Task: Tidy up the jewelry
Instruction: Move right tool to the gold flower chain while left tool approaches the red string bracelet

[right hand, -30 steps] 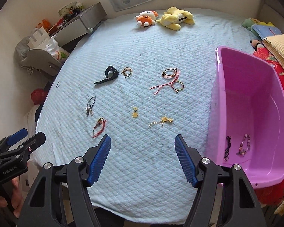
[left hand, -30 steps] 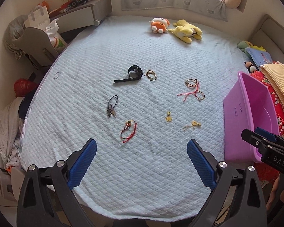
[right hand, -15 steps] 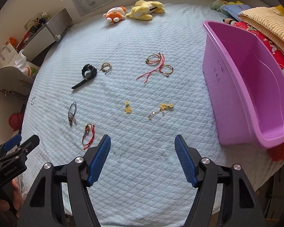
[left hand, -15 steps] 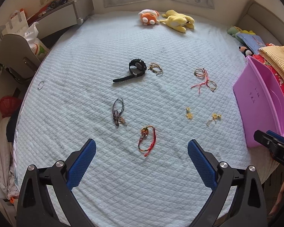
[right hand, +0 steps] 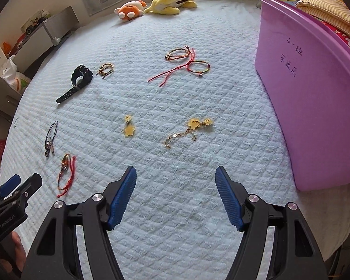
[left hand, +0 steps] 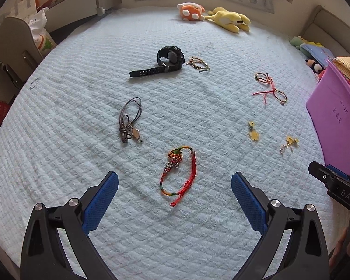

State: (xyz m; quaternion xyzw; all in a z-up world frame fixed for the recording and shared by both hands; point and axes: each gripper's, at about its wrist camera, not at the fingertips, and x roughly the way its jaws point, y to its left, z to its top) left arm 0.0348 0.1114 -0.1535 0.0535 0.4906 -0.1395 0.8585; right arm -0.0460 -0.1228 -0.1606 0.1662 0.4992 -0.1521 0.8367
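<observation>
Both grippers have dropped closer to the bed [left hand: 81,121] within the last second, bringing the scattered jewelry near. The left gripper [left hand: 173,187], fingers spread and empty, now frames the red cord bracelet [left hand: 178,175] lying between its tips. The right gripper [right hand: 176,186], likewise released, hangs just short of the gold flower chain [right hand: 189,129], the purple bin [right hand: 315,107] beside its right finger. Two pickups look imminent.
</observation>
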